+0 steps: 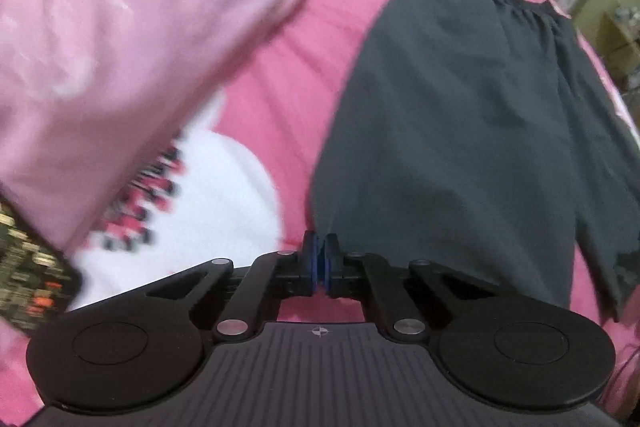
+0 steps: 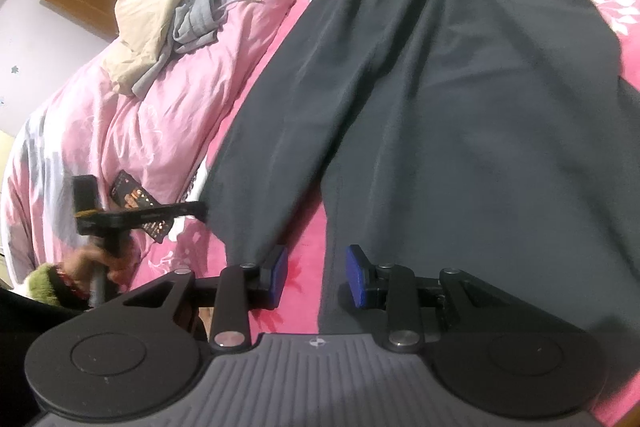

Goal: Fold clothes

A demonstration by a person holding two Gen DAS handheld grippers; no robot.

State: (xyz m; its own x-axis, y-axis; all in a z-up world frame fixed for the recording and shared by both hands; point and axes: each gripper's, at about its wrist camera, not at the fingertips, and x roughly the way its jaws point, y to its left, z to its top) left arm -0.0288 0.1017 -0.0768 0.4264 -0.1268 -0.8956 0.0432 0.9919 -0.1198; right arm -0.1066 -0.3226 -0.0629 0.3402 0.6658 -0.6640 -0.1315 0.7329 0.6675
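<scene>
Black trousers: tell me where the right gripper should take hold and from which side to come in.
Grip the hem corner of the near leg of the black trousers, probably from above at the hem end. They lie flat on the pink bedsheet, waistband far, so only edges offer a pinch. The right gripper is open there; the left gripper is shut at the other leg's hem.

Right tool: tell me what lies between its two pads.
In the right wrist view, bare pink bedsheet and the inner edge of one leg of the black trousers lie between the right tool pads.
</scene>
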